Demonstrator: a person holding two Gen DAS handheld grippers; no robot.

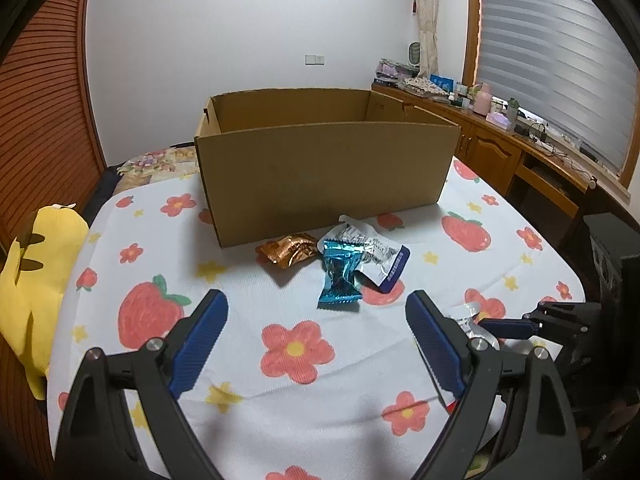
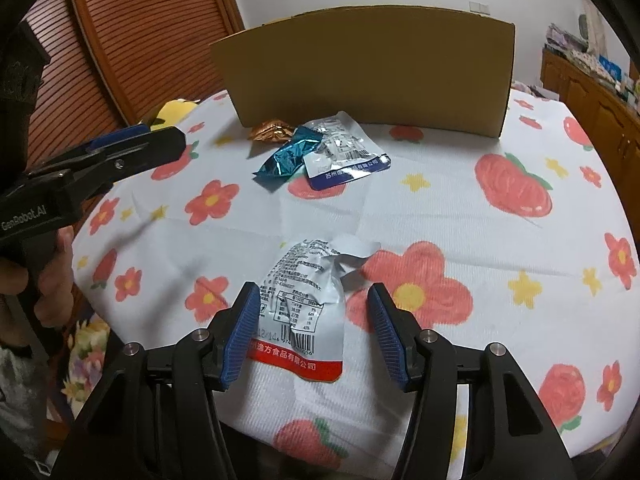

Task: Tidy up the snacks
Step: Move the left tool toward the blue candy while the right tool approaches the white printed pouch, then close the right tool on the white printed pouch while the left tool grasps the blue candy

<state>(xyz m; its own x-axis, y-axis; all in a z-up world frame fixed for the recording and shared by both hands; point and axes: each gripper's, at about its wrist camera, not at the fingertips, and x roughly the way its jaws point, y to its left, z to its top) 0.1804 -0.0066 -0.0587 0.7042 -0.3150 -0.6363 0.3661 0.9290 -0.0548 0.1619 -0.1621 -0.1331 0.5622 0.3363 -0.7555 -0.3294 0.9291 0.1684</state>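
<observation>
An open cardboard box [image 1: 320,168] stands on the flowered tablecloth [image 1: 280,360]; it also shows in the right wrist view [image 2: 372,72]. In front of it lie an orange wrapper [image 1: 288,249], a teal wrapper [image 1: 340,280] and a silver pouch with a blue edge [image 1: 372,252]; in the right wrist view they are the orange wrapper [image 2: 270,131], the teal wrapper [image 2: 288,156] and the blue-edged pouch [image 2: 340,152]. My left gripper [image 1: 316,312] is open, just short of the teal wrapper. My right gripper [image 2: 312,300] is open around a silver pouch with a red edge [image 2: 304,304], which lies flat between the jaws.
A yellow plush toy [image 1: 32,280] lies at the table's left edge. A wooden louvred door [image 2: 140,40] is on the left. A wooden cabinet with clutter [image 1: 500,128] runs under the window on the right.
</observation>
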